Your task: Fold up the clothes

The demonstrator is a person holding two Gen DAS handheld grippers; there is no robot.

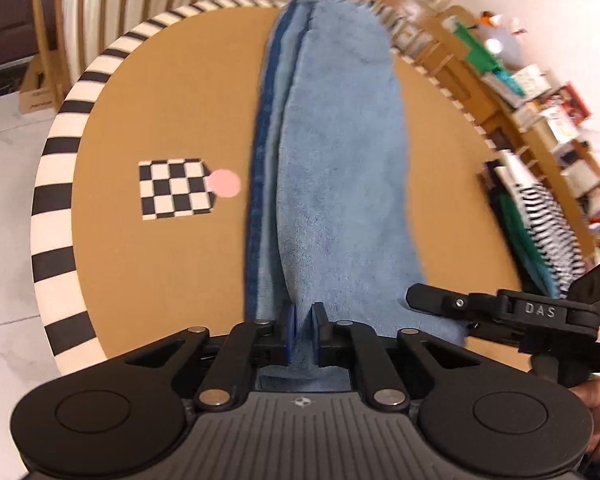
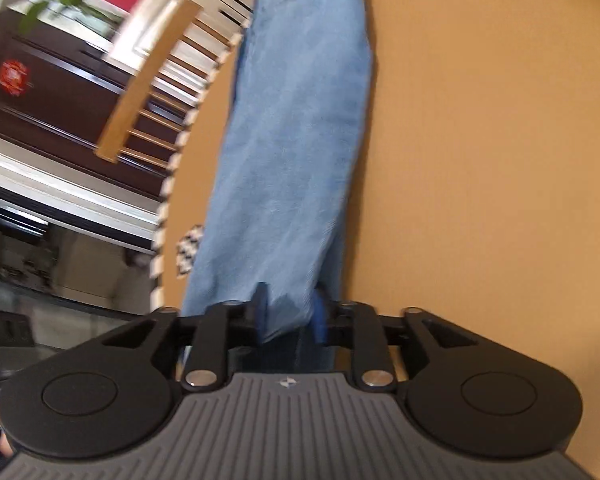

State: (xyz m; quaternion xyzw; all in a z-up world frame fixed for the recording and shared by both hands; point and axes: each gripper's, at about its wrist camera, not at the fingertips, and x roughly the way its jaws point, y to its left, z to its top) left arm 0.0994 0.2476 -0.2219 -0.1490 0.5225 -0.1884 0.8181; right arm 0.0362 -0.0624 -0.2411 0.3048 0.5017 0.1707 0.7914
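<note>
A light blue fleecy garment (image 1: 340, 152) with a darker blue edge lies stretched lengthwise across the round brown table (image 1: 156, 280). My left gripper (image 1: 303, 328) is shut on its near end, cloth pinched between the blue pads. In the right wrist view the same blue garment (image 2: 296, 128) runs away from me, and my right gripper (image 2: 290, 318) is shut on a bunch of its near edge. The right gripper's black body (image 1: 540, 316) shows in the left wrist view at lower right, close beside the left one.
A checkerboard marker (image 1: 176, 188) with a pink dot (image 1: 225, 184) sits on the table left of the garment. The table has a black-and-white striped rim (image 1: 52, 216). Wooden chairs (image 1: 56, 40) and cluttered shelves (image 1: 540, 92) stand beyond. Striped clothes (image 1: 548, 224) hang at right.
</note>
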